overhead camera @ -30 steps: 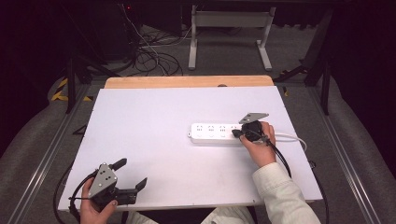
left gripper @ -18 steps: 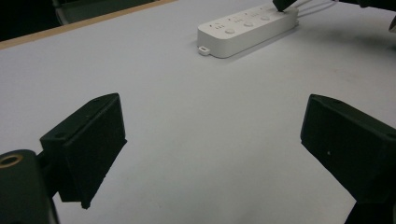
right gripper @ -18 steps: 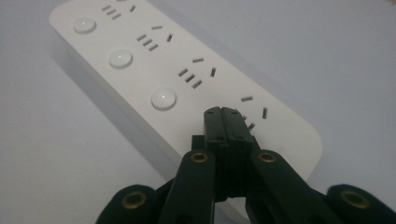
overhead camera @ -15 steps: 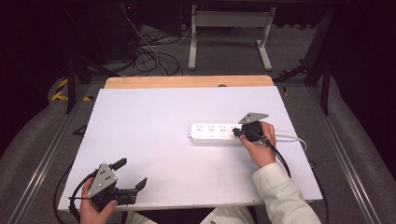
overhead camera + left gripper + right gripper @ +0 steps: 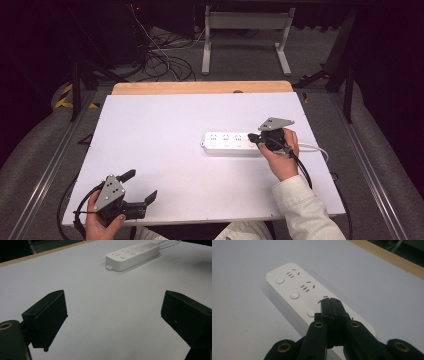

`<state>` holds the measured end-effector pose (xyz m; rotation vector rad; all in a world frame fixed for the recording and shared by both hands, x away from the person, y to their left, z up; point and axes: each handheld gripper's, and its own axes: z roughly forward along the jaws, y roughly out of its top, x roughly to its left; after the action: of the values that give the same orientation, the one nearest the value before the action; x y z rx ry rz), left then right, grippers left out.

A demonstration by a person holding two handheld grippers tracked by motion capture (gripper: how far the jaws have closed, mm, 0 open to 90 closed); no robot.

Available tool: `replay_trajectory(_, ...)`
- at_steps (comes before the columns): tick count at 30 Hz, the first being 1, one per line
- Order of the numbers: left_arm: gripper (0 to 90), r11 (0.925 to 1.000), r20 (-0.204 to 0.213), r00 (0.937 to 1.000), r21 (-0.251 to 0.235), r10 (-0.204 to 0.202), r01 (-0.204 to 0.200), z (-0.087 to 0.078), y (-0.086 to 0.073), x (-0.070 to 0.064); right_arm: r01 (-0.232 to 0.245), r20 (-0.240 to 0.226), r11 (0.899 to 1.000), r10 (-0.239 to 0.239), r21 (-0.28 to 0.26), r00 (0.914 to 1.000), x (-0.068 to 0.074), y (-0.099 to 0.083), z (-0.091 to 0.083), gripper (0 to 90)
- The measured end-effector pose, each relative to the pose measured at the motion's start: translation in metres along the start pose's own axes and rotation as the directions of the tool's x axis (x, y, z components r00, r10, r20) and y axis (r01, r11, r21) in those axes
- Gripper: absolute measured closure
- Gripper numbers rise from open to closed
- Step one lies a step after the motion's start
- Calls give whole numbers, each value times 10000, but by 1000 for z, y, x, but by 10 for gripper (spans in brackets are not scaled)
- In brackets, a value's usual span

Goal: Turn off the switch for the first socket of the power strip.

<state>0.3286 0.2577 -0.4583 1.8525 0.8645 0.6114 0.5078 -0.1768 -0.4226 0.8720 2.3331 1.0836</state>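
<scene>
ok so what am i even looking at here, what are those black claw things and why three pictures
A person sits at a table with a pale grey top and holds a hand-held black two-jaw gripper in each hand. There is no robot arm.

The high view comes from a fixed camera above, looking down on the table. The other two pictures come from small cameras riding on the grippers, each looking out along its own jaws.

One thing lies on the table: a long white plastic power strip with round buttons, its white cable running off toward the table's right edge.

The left gripper sits near the table's front left corner, jaws wide apart, holding nothing. The right gripper has its jaws pressed together, tips over the cable end of the strip. Whether they touch it, I cannot tell.
</scene>
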Motion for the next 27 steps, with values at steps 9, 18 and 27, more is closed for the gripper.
replay_trajectory(9, 73, 10000, -2, 10000, -8, -8, 8, 0, 0, 0, -111, -5, 9995, 111, -305, 9999, -1, 3, -11, 900)
replay_trajectory(18, 73, 10000, -10, 10000, -5, -22, 22, 0, 0, 0, -177, -75, 9976, 173, -672, 9998, 1, 6, -19, 828)
replay_trajectory(27, 73, 10000, 1, 10000, 0, 1, -1, 0, 0, 1, -281, -307, 9915, 243, -1273, 9992, 5, 8, -40, 514)
